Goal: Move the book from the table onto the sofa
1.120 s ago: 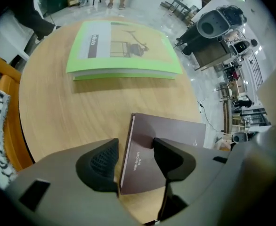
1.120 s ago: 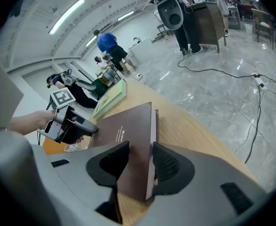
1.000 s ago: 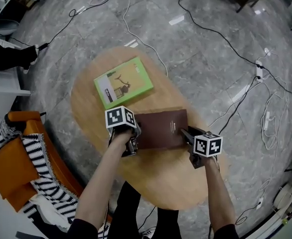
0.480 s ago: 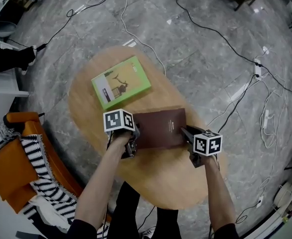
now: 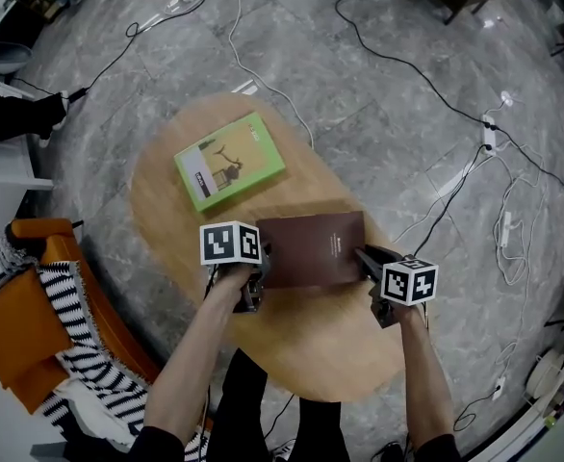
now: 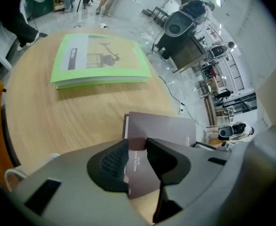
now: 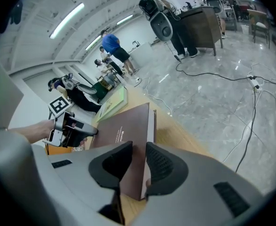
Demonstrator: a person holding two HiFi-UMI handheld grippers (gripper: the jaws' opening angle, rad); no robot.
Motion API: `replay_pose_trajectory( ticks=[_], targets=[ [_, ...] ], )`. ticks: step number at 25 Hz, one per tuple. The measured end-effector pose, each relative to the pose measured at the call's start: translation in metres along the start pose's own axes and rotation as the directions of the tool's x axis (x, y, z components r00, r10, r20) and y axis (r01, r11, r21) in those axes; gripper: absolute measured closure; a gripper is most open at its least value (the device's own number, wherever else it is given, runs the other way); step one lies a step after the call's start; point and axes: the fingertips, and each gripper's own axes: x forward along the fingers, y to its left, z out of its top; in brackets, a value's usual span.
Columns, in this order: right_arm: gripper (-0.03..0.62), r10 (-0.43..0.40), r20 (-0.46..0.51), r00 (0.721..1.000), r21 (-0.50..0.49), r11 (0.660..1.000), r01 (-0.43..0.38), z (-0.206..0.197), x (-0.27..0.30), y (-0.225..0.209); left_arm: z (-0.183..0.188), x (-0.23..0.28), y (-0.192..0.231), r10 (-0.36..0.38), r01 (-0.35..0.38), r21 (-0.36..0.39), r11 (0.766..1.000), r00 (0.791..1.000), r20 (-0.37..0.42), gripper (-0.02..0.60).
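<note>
A brown book (image 5: pixel 313 248) hangs just above the oval wooden table (image 5: pixel 311 349), gripped at both short edges. My left gripper (image 5: pixel 260 273) has its jaws closing on the book's left edge, and the pads (image 6: pixel 110 160) press on the cover (image 6: pixel 162 130). At the right edge my right gripper (image 5: pixel 366 260) also has its jaws closing, with the book's corner (image 7: pixel 128 132) pinched between them. The orange sofa (image 5: pixel 27 327) with a striped blanket stands at the lower left, beside the table.
A green book (image 5: pixel 229 160) lies flat on the table's far left part. Cables (image 5: pixel 465 181) trail over the grey marble floor to the right and beyond the table. People stand far off in the room in the right gripper view.
Both grippers have closed in on the brown book's edges. They have risen a little with the book between them.
</note>
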Motion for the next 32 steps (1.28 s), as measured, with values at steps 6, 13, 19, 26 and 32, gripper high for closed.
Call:
replay_pose_trajectory(
  ticks=[6, 13, 19, 26, 32],
  targets=[
    [0.485, -0.006, 0.016, 1.0, -0.015, 1.0, 0.006, 0.003, -0.02, 0.004, -0.005, -0.01, -0.014, -0.036, 0.035, 0.021, 0.999, 0.999, 0.028, 0.457],
    [0.487, -0.003, 0.049, 0.999, -0.021, 1.0, 0.004, 0.006, -0.054, 0.018, -0.012, -0.041, -0.04, -0.067, 0.061, 0.083, 0.995, 0.996, 0.066, 0.468],
    [0.487, -0.002, 0.075, 0.997, -0.023, 1.0, 0.004, 0.008, -0.106, 0.044, -0.028, -0.089, -0.074, -0.092, 0.077, 0.134, 0.988, 0.989, 0.114, 0.472],
    [0.487, -0.008, 0.109, 0.994, -0.011, 1.0, 0.01, 0.002, -0.169, 0.073, -0.059, -0.141, -0.112, -0.11, 0.087, 0.174, 0.981, 0.985, 0.131, 0.477],
    [0.487, -0.01, 0.147, 0.989, -0.012, 1.0, 0.012, -0.002, -0.232, 0.105, -0.086, -0.196, -0.149, -0.133, 0.099, 0.212, 0.972, 0.979, 0.155, 0.479]
  ],
)
